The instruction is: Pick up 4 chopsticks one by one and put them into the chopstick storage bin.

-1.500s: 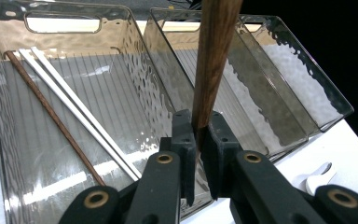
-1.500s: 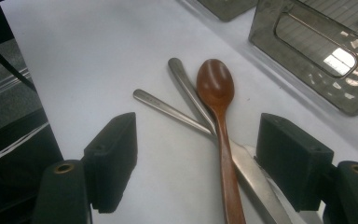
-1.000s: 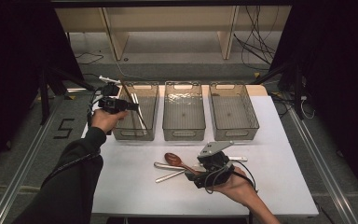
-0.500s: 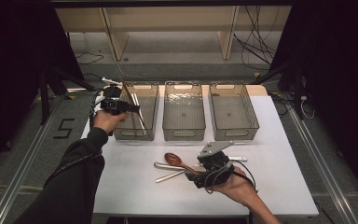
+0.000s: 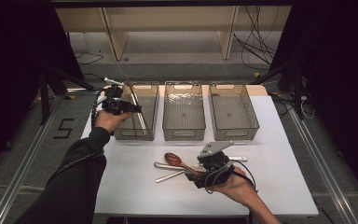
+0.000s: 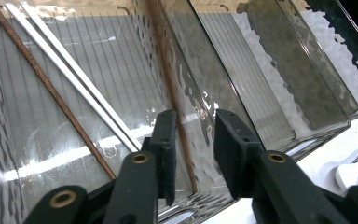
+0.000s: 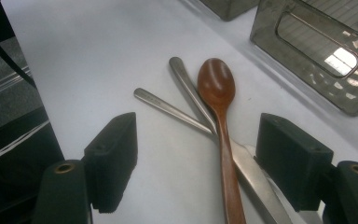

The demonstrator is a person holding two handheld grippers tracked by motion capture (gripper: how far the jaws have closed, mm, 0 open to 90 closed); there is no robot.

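Observation:
My left gripper point(image 5: 133, 108) hovers at the near-left corner of the left clear bin point(image 5: 133, 135). In the left gripper view its jaws point(image 6: 193, 126) have just been opening. A brown chopstick point(image 6: 170, 84) stands slanted in the gap between them, and the pads no longer squeeze it. Inside that bin lie two white chopsticks point(image 6: 74, 74) and another brown chopstick point(image 6: 42, 79). My right gripper point(image 5: 191, 173) rests low on the table with its jaws point(image 7: 196, 122) wide open. They straddle the handle of a wooden spoon point(image 7: 216, 84) that lies across two metal utensils point(image 7: 186, 81).
A middle bin point(image 5: 183, 133) and a right bin point(image 5: 235, 133) stand in a row beside the left one on the white table point(image 5: 121, 186). The spoon point(image 5: 175, 160) and metal utensils point(image 5: 165, 165) lie in front of the middle bin. Floor rails run along both table sides.
Both hands stay in place. The brown chopstick still slants over the left bin beside the left gripper; no other object has shifted.

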